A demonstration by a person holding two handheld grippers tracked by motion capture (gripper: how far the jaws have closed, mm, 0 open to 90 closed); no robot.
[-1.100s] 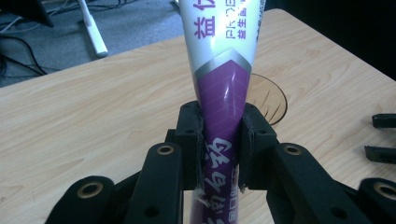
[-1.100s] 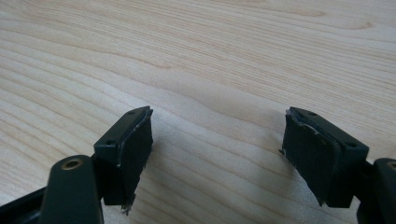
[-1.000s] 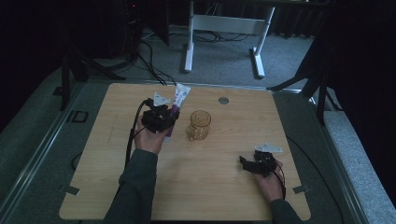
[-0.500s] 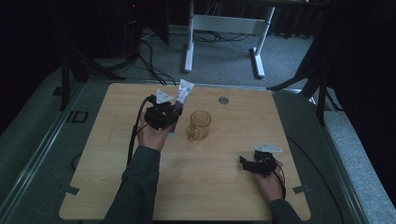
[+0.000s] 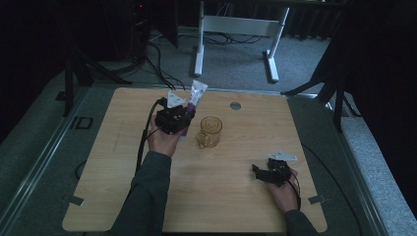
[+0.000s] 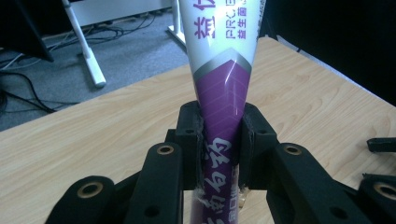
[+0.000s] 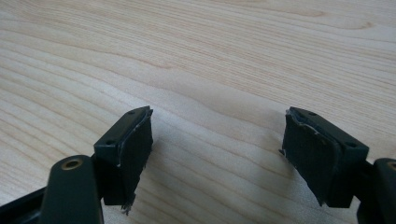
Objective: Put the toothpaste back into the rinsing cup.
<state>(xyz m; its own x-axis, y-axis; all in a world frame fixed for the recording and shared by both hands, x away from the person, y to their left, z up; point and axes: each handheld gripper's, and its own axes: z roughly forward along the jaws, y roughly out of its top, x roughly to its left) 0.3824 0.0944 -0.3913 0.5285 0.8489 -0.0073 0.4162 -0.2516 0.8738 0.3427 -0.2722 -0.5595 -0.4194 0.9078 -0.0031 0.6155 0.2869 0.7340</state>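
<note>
Because the left claw (image 5: 189, 109) pinches the purple-and-white toothpaste tube (image 6: 223, 93) low on its slick body, raised above the surface (image 5: 118, 162), it could slip or swing wide of the amber glass mug (image 5: 210, 131) just beside it; the right claw (image 7: 217, 154) rests well apart, jaws wide, empty.

Light wood table (image 5: 123, 196); amber glass mug (image 5: 210, 132) standing mid-table; small grey disc (image 5: 235, 105) near far edge.
</note>
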